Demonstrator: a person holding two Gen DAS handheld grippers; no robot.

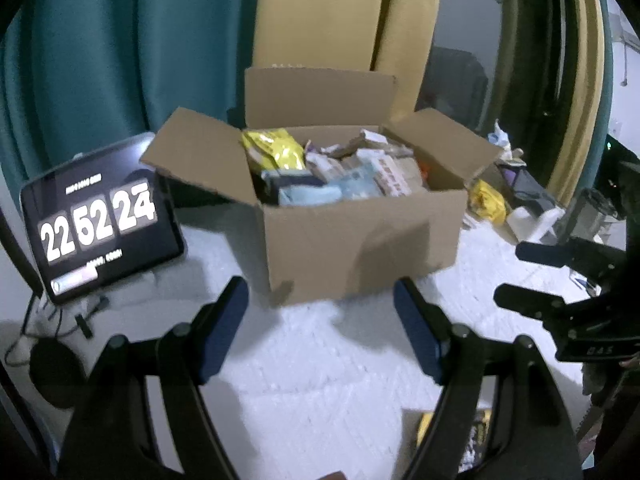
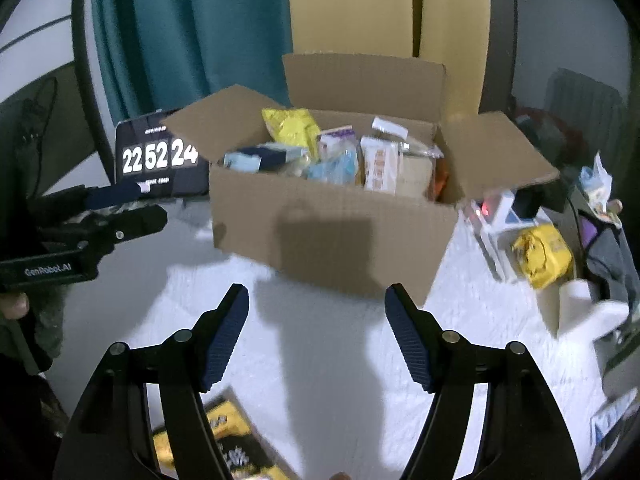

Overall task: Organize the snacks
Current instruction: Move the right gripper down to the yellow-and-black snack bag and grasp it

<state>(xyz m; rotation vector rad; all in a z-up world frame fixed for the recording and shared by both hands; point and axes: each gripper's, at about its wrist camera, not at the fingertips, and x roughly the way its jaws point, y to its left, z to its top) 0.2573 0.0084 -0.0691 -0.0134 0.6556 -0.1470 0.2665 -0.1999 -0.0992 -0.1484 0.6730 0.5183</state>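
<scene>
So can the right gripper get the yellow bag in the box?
Probably yes. The box has its flaps open, the yellow bag sticks up at the back left, and the right hand-held gripper is open with nothing between them.

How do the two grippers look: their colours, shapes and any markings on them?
Both are alike. The left gripper and the right gripper each have black curved arms with round silver pivot bolts and two long fingers faced with ribbed dark blue pads. White "GenRobot.AI" lettering marks the left gripper's black body, as seen from the right wrist view.
</scene>
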